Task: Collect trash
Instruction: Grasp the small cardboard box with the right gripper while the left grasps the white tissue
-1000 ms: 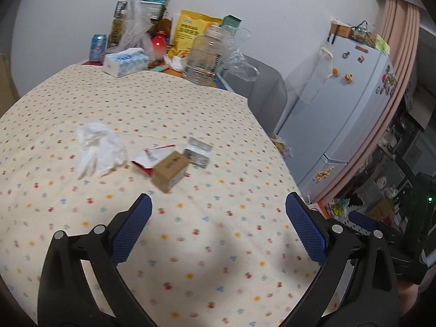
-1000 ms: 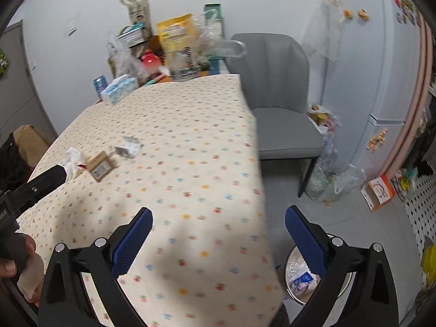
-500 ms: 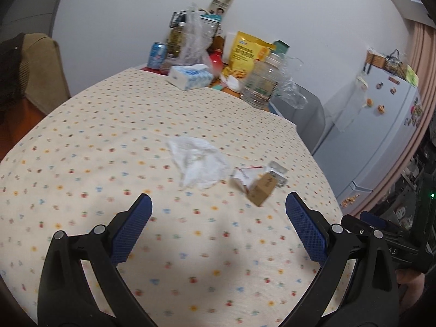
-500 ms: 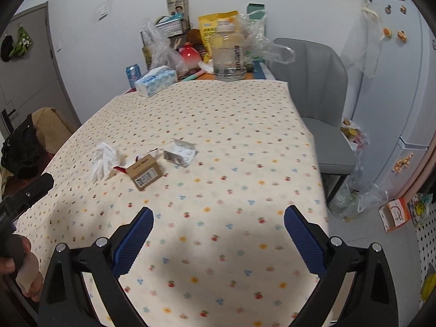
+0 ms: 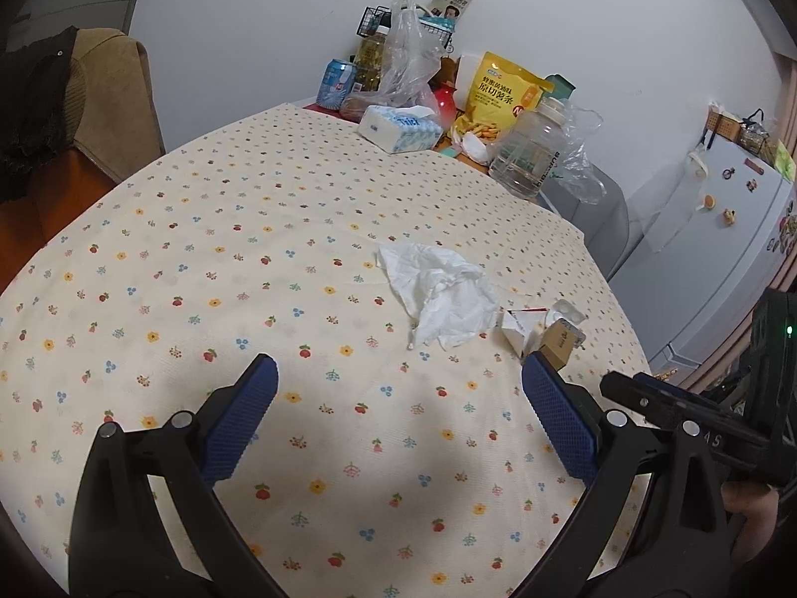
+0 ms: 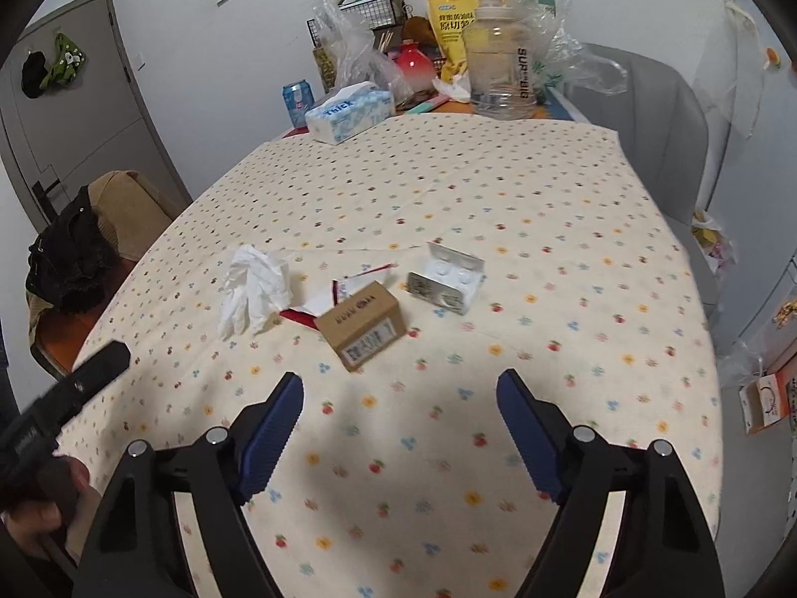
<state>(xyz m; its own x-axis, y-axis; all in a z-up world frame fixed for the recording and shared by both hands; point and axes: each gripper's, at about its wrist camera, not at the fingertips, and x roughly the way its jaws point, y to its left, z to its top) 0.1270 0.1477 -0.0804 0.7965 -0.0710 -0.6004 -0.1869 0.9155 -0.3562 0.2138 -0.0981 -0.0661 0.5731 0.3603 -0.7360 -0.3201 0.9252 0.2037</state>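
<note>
progress: nothing collected yet, I judge | left gripper (image 5: 398,378) jaws apart, empty | right gripper (image 6: 398,393) jaws apart, empty | trash mid-frame on tablecloth (image 6: 548,209): crumpled tissue (image 6: 254,284), cardboard box (image 6: 363,324), blister pack (image 6: 446,276), torn wrapper (image 6: 343,291) | all four left to pick.

Four bits of trash lie near the middle of the counter (image 6: 548,189): one crumpled white tissue (image 6: 254,285), one torn red-and-white paper wrapper (image 6: 343,294), one small brown cardboard box (image 6: 362,325) and one empty blister pack (image 6: 446,276). Along the far edge stand one tissue box (image 6: 348,112), one blue drink can (image 6: 297,98), one clear water jug (image 6: 503,52), one yellow snack bag (image 6: 456,20) and one red jar (image 6: 415,66). Two tongs hover over the near edge, the left tongs (image 5: 398,423) and the right tongs (image 6: 398,428).
</note>
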